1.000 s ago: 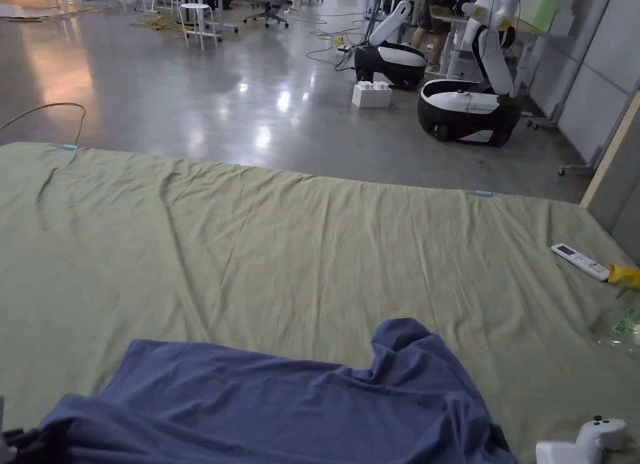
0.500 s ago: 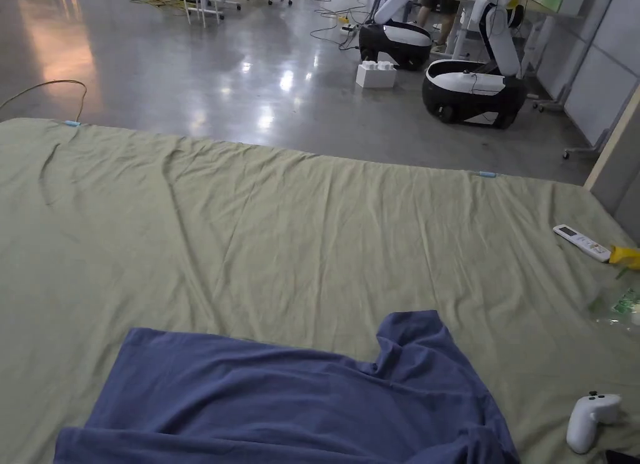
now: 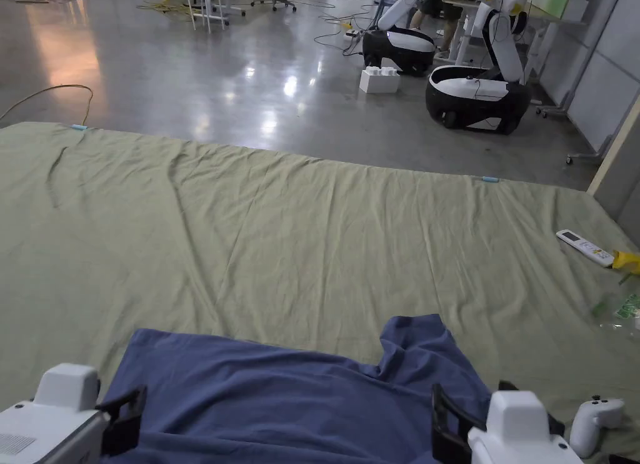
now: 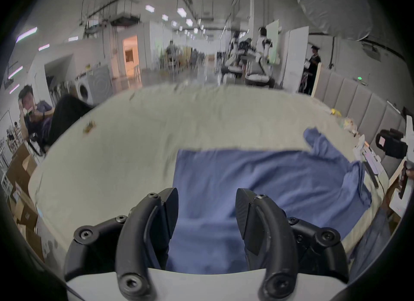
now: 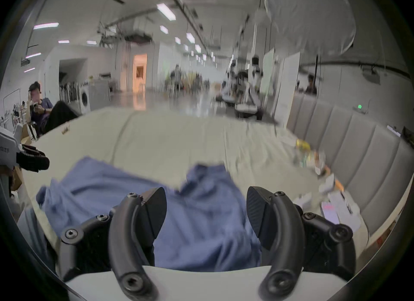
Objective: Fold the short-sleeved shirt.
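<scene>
The blue shirt lay on the green sheet, beneath and ahead of both grippers. Left gripper and right gripper were spread, holding nothing. No writing was legible.

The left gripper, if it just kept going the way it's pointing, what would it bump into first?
Most likely the blue shirt: the left gripper is open, with cloth between and ahead of its jaws. Its height above the cloth is unclear.
</scene>
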Demonstrator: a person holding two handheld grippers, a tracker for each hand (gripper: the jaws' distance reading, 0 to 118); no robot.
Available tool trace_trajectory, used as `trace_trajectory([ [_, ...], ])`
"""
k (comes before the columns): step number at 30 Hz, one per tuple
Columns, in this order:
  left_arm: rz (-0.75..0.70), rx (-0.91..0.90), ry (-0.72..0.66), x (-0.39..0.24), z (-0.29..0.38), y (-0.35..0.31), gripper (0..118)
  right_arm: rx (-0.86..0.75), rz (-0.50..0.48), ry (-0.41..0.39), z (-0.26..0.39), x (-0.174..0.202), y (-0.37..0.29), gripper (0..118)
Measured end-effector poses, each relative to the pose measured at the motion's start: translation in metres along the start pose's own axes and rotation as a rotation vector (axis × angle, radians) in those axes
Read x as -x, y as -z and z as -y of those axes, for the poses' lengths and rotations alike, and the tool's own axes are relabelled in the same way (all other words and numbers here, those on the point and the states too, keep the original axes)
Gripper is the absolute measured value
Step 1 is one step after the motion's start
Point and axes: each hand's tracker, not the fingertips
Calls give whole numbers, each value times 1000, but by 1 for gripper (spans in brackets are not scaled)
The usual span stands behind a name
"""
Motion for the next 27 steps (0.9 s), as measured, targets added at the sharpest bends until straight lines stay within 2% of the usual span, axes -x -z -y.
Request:
trace_trajectory([
  [1,-2,-49,8,-7,-8,-4,53,-44,13,3,-8,6,2,77],
  [3,1,-147,20,-20,-24,-14,51,-128,20,17,-22,14,2,67],
  [4,-11,-196,25,-26,-31,-19,45,-168,29,18,-29,18,2,58],
  [6,-29,-266,21,-35,-44,-27,22,-180,49,50,-38,23,4,27],
  [7,-31,-296,9,-39,-49,-30,18,-193,48,46,-42,25,5,18],
  [9,-34,-339,-9,-43,-56,-37,8,-202,45,46,-46,28,7,12],
  [10,-29,-363,-21,-45,-60,-39,7,-218,23,51,-46,29,8,7],
  [12,-45,-382,-42,-47,-62,-45,3,-215,31,59,-48,35,10,4],
  [14,-63,-407,-56,-48,-62,-48,3,-277,85,46,-50,38,7,2],
  [15,-74,-418,-63,-47,-62,-50,3,-243,60,99,-48,38,9,2],
  [16,-85,-421,-64,-46,-61,-51,2,-240,79,118,-48,38,9,2],
  [17,-82,-422,-63,-43,-60,-52,2,-253,96,102,-49,38,8,2],
  [18,-86,-417,-58,-41,-60,-51,2,-236,90,127,-47,37,10,2],
  [20,-90,-400,-42,-34,-57,-47,2,-246,94,122,-48,35,13,2],
  [27,-72,-129,-102,16,-51,27,2,-202,93,98,-43,28,24,2],
])
